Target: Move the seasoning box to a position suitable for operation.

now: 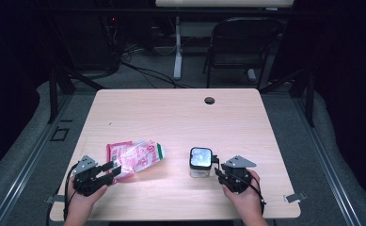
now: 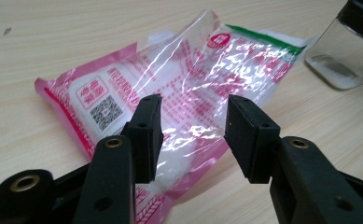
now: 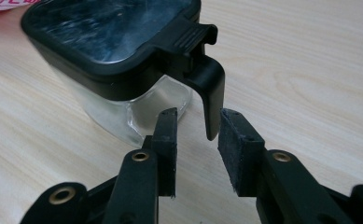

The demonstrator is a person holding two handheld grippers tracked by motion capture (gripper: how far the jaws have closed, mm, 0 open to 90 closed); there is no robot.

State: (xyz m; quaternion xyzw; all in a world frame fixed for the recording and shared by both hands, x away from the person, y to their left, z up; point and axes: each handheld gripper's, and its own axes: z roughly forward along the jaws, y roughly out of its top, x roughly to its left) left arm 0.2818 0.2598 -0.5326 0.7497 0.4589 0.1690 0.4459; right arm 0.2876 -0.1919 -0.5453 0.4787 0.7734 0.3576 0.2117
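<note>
A clear plastic bag [image 1: 134, 158] with pink print and a green end, holding white grains, lies flat on the table left of centre. My left gripper [image 1: 111, 170] is open at its near corner; in the left gripper view the jaws straddle the bag [image 2: 188, 79] just above its near edge, my left gripper [image 2: 192, 123] touching nothing. A square glass jar [image 1: 200, 163] with a black lid stands right of centre. My right gripper [image 1: 218, 172] is open beside it; in the right gripper view the lid's black latch tab [image 3: 210, 95] hangs between the jaws of my right gripper [image 3: 197, 128], unpinched.
The wooden table [image 1: 171, 117] has a round cable hole [image 1: 209, 100] near its far edge. A folding chair [image 1: 239, 42] and cables stand on the floor beyond the table. The jar [image 2: 345, 51] stands right of the bag in the left gripper view.
</note>
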